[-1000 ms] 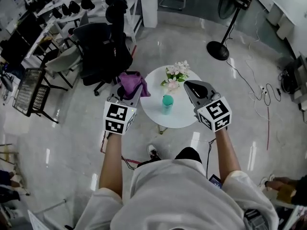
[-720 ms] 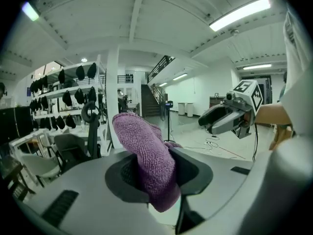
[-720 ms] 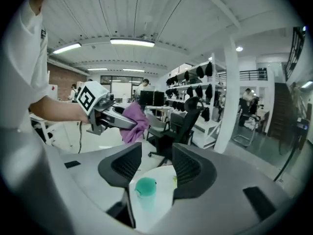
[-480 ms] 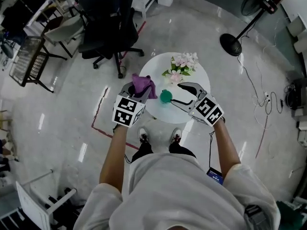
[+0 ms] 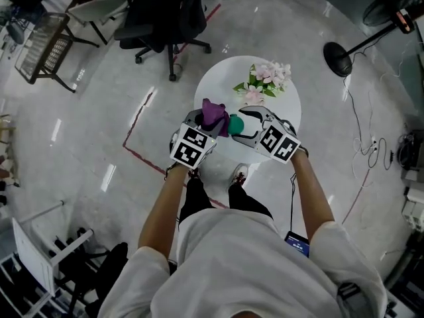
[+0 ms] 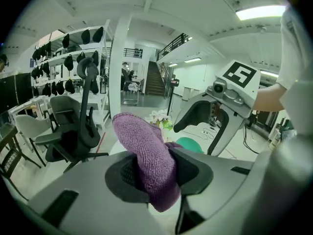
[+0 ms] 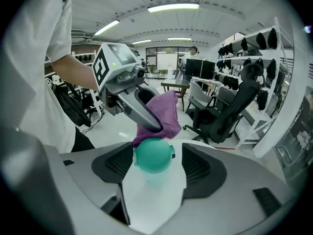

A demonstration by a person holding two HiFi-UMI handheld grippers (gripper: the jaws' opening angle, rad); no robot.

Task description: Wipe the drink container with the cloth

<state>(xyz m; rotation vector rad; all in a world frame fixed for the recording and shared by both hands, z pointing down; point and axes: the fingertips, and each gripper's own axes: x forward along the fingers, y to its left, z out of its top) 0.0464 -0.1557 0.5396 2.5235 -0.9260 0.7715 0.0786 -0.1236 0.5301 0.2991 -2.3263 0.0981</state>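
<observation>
The drink container [image 5: 236,122] is a clear bottle with a round teal lid [image 7: 154,155], standing upright on the white round table [image 5: 291,105]. My right gripper [image 7: 155,164] has it between its jaws, which are opening, and the pads stand off its sides. My left gripper [image 5: 213,120] is shut on a purple cloth [image 6: 146,160], held just left of the bottle. In the right gripper view the cloth [image 7: 161,114] hangs right behind the lid; whether they touch I cannot tell. The left gripper view shows the teal lid [image 6: 193,145] past the cloth.
A vase of pink and white flowers [image 5: 265,79] stands at the table's far side. Black office chairs [image 5: 162,15] are at the upper left, a fan stand [image 5: 341,55] and floor cables [image 5: 368,141] to the right. Red tape [image 5: 142,154] marks the floor.
Both grippers have come in over the table to the bottle. The right gripper went from shut to open around it. The left brought the cloth up beside the lid.
</observation>
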